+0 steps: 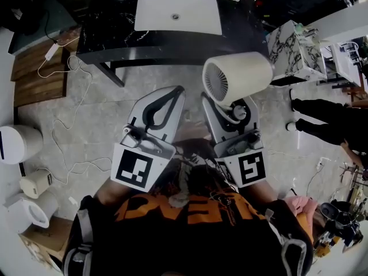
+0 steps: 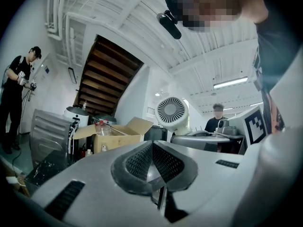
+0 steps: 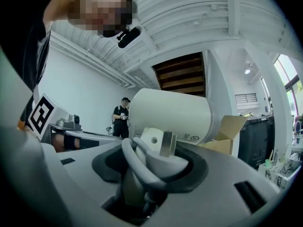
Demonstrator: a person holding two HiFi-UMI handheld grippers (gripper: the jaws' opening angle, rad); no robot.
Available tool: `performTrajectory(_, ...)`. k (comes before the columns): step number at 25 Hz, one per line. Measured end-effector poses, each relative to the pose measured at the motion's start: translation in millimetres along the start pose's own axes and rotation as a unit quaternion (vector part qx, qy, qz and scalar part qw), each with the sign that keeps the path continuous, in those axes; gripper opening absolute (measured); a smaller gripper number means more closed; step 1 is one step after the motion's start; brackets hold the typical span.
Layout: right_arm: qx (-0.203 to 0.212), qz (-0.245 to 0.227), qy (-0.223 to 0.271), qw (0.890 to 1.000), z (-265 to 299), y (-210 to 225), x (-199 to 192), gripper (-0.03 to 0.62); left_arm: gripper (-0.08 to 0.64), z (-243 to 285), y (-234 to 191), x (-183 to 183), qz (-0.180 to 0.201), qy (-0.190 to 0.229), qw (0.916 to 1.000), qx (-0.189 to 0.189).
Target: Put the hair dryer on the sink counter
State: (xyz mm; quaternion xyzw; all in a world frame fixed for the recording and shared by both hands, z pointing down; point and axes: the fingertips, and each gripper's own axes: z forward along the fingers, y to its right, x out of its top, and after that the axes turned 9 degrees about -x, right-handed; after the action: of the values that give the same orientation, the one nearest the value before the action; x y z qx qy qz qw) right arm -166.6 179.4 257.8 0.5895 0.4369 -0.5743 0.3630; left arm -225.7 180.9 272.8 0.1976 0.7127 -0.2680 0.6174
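Note:
A cream hair dryer (image 1: 236, 79) is held up in front of my chest, its round rear grille facing left. My right gripper (image 1: 233, 111) is shut on the hair dryer's handle. In the right gripper view the barrel (image 3: 170, 115) stands above the jaws, with the looped cord and plug (image 3: 158, 145) pinched in between them. My left gripper (image 1: 172, 96) is beside it on the left, shut with nothing in it; its pads meet in the left gripper view (image 2: 152, 167), where the hair dryer (image 2: 173, 112) shows beyond. The black sink counter (image 1: 115, 45) with its white basin (image 1: 178, 13) lies ahead, beyond both grippers.
A marble-patterned cabinet (image 1: 293, 45) stands right of the counter. Cables (image 1: 69, 96) trail over the floor at the left, near white appliances (image 1: 17, 142). A person's legs (image 1: 322, 119) are at the right. A cardboard box (image 2: 118, 134) and another person (image 2: 19, 93) show in the left gripper view.

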Motion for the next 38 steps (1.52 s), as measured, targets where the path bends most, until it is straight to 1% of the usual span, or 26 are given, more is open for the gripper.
performTrajectory(6, 0.016, -0.011, 0.007, 1.0, 15.7, 17.9, -10.0, 0.23, 0.021, 22.5, -10.3, -2.3, 0.007, -0.005, 0.9999, 0.005)
performTrajectory(12, 0.041, -0.006, 0.013, 0.999, 53.0, 53.9, -15.5, 0.23, 0.021, 68.8, -29.6, -1.2, 0.016, -0.01, 0.9995, 0.024)
performTrajectory(17, 0.051, -0.005, 0.012, 0.999, 87.8, 105.5, -21.2, 0.23, 0.021, 128.1, -46.8, -3.5, 0.016, -0.015, 0.999, 0.038)
performTrajectory(24, 0.048, 0.011, 0.004, 0.999, 131.7, 184.2, -38.4, 0.23, 0.021, 212.3, -64.9, -7.7, 0.026, -0.029, 0.9983, 0.044)
performTrajectory(33, 0.034, 0.027, -0.006, 0.999, 175.0, 270.3, -53.8, 0.23, 0.021, 306.0, -81.3, -13.2, 0.032, -0.052, 0.9974, 0.038)
performTrajectory(38, 0.031, 0.031, -0.016, 0.999, 186.1, 311.0, -68.4, 0.23, 0.021, 351.5, -81.2, -21.4, 0.027, -0.052, 0.9978, 0.032)
